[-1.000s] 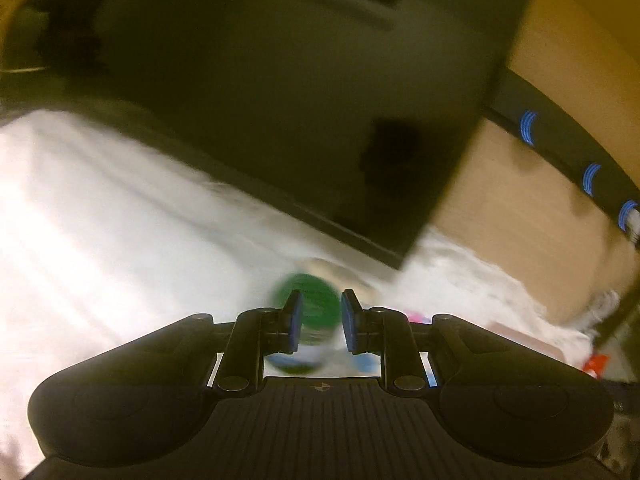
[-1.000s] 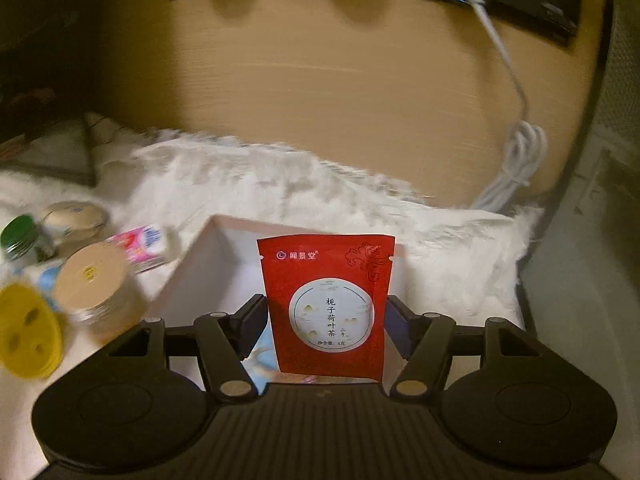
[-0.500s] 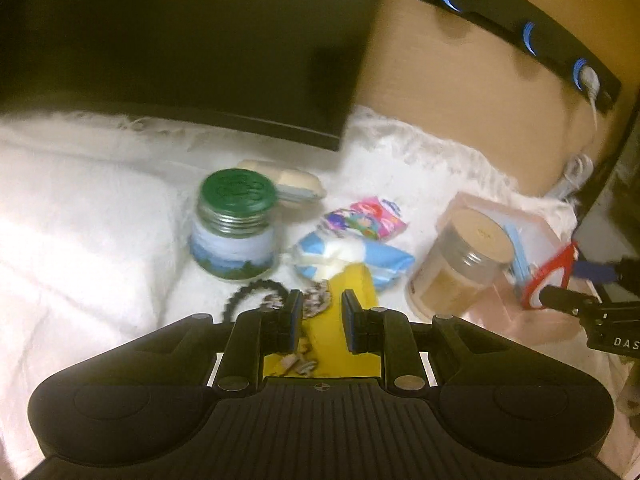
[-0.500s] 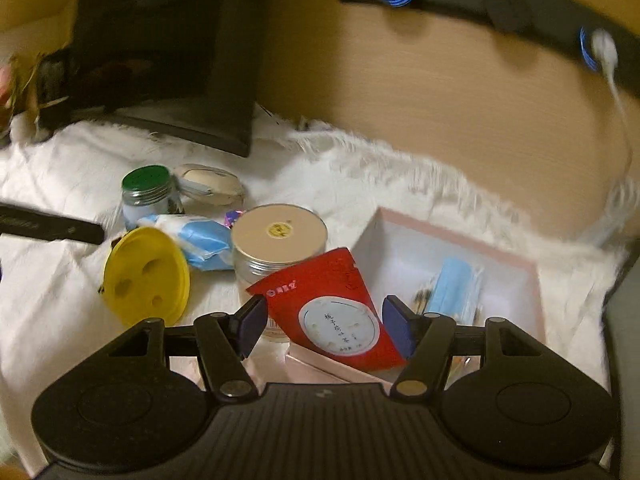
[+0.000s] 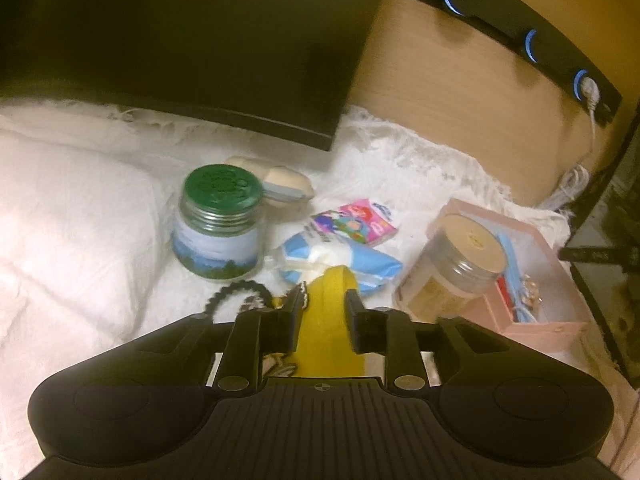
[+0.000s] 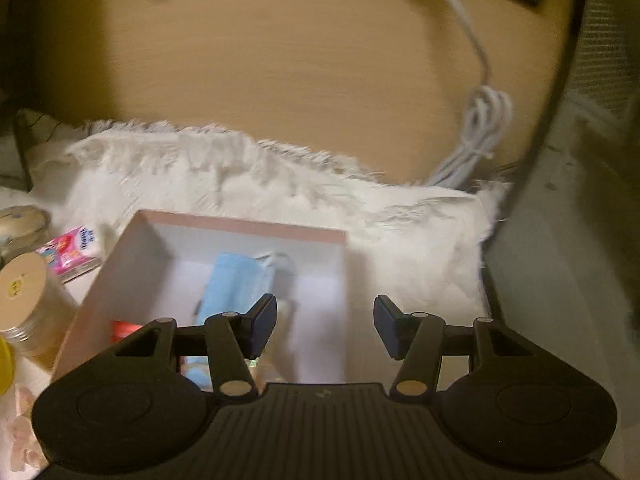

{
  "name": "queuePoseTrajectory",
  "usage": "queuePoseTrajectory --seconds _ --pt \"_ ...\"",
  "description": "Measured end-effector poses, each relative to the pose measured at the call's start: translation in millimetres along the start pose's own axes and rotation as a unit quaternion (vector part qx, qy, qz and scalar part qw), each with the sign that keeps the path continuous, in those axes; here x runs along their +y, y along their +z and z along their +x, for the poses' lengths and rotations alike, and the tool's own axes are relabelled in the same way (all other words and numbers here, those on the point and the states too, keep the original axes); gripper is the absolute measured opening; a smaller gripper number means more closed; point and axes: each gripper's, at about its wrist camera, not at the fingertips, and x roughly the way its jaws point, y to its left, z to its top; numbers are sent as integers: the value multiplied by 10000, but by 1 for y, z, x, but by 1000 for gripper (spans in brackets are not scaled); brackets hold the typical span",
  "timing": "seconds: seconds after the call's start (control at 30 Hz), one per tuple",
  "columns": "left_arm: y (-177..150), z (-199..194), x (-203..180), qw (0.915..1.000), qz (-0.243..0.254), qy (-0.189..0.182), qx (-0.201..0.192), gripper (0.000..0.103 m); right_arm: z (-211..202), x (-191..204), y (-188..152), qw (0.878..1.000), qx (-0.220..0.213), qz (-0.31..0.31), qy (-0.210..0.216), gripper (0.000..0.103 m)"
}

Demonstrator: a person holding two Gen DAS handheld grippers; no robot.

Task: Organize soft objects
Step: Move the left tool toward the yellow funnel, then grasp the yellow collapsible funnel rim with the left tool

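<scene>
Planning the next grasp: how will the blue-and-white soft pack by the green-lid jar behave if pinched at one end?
The blue-and-white pack looks crumpled and pillowy, so probably floppy and light. Its film looks glossy, possibly slippery. It overlaps the yellow object, so lifting may drag it.

Green-lid jar point(image 5: 218, 224), yellow lid point(image 5: 329, 320), pink box point(image 6: 240, 226) w/ blue mask point(image 6: 236, 286), white cloth point(image 5: 80, 220).
</scene>
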Motion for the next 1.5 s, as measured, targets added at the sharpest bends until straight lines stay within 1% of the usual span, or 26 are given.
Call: queuePoseTrajectory --seconds 0.03,0.13,0.17,0.2,0.27,0.33,0.47,0.53,0.57,0.6,0.63,0.7,0.8,0.83,0.9,0.97,1.0,1.07,1.1,1.13,1.17,1.2,1.27,1.37,1.5 --pt "0 -1 2 10000 -65 38 -30 38 -4 0 -3 10000 -58 -34 50 55" --pt "-1 -7 6 9992 -185 269 -249 36 -20 5 -16 9990 -214 -152 365 58" --pt "-2 -10 5 9990 -180 273 -320 36 -26 8 -21 9983 -275 -235 464 58" --pt "-3 -12 4 9991 -127 173 -353 36 -32 14 -27 9973 -343 -343 552 58" --pt "-5 -12 -3 9996 94 28 -273 36 -42 28 -39 9951 -461 -533 693 59" --pt "-10 -9 -15 9989 404 76 -212 36 -48 40 -46 9937 -474 -601 825 59" --pt "-14 3 -31 9967 716 342 -152 36 -59 54 -58 9905 -375 -529 1210 59" --pt "-13 12 -37 9929 958 693 -85 37 -64 61 -62 9886 -388 -655 1300 59" --pt "-12 17 -38 9909 1017 878 -3 43 -65 65 -65 9878 -402 -742 1311 59" --pt "-11 21 -38 9911 948 926 87 48 -67 69 -67 9868 -414 -861 1309 59" --pt "-11 23 -36 9920 830 944 144 46 -68 72 -70 9862 -426 -944 1292 59" --pt "-15 22 -35 9933 681 916 189 46 -71 76 -74 9852 -433 -1047 1286 59" --pt "-25 26 -33 9942 509 855 402 46 -73 76 -81 9846 -355 -1058 1345 59" --pt "-26 29 -31 9945 449 853 406 46 -72 76 -83 9848 -319 -1056 1343 59" --pt "-24 31 -29 9955 322 863 238 45 -70 76 -88 9855 -225 -1037 1323 59" --pt "-20 33 -24 9963 246 828 34 47 -68 76 -92 9857 -149 -1018 1333 59" --pt "-17 38 -20 9961 216 851 -6 50 -67 76 -93 9856 -125 -1018 1345 59" --pt "-11 49 -14 9965 135 820 38 50 -68 78 -96 9849 -82 -1057 1368 59" --pt "-10 54 -12 9966 125 808 63 48 -69 80 -98 9845 -74 -1090 1372 59" --pt "-10 56 -11 9968 164 776 46 36 -69 81 -98 9840 -73 -1126 1377 59" --pt "-12 56 -12 9962 266 830 21 29 -70 82 -99 9836 -78 -1158 1383 59" --pt "-14 54 -14 9955 372 872 1 27 -71 84 -99 9829 -89 -1190 1401 59" --pt "-19 43 -13 9962 339 807 4 20 -75 87 -96 9808 -162 -1276 1466 59" --pt "-30 20 -7 9985 126 539 3 19 -82 97 -88 9743 -351 -1398 1729 59" --pt "-41 -24 10 9979 -315 544 -185 19 -84 128 -75 9620 -520 -1639 2119 59"
